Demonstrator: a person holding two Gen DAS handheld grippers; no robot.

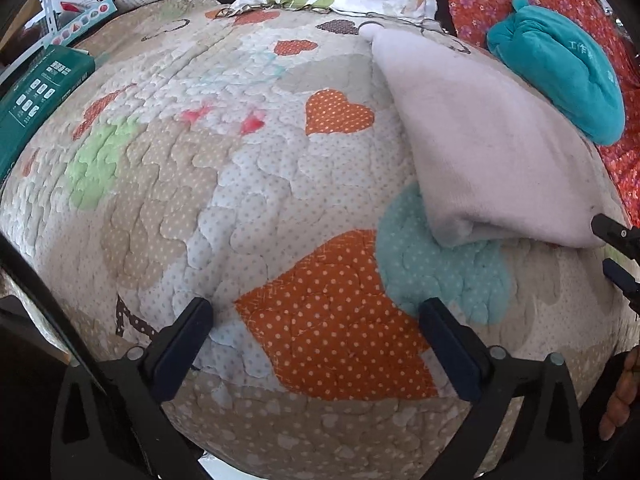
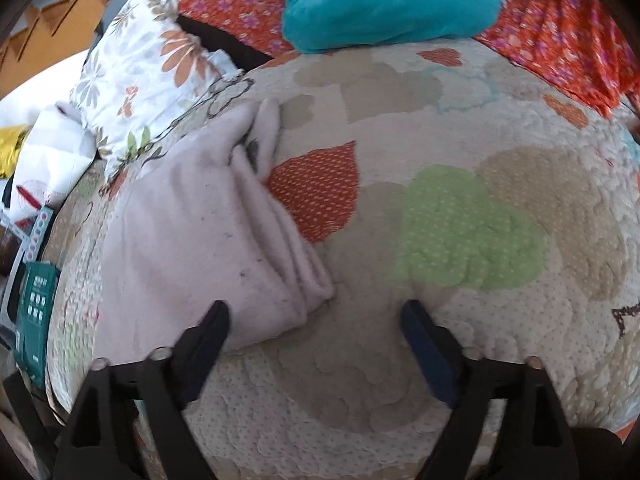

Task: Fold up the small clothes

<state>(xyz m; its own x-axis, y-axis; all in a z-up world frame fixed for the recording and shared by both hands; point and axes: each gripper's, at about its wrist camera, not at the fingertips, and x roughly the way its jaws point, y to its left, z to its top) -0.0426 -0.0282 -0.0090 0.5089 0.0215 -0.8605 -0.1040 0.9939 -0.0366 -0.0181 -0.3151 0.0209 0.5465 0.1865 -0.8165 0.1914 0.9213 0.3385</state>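
**— Caller:** While hovering over the quilt (image 1: pixel 280 208), left gripper (image 1: pixel 316 320) spread wide, gripping nothing. Right gripper (image 2: pixel 314 320) likewise wide and bare, one finger (image 2: pixel 208 332) just over the pale pink garment (image 2: pixel 192 240), lying folded on the quilt's near corner.

**— Analyst:** Best to pinch that stacked edge squarely, catching every layer, then smooth flat. Counting now: two garments, pink plus a teal bundle (image 2: pixel 384 0) well beyond; two grippers; one floral pillow (image 2: pixel 140 76).

Black plastic left gripper (image 1: pixel 316 320), dark navy fingers (image 1: pixel 182 348), silver screws, matching right gripper (image 2: pixel 316 320)
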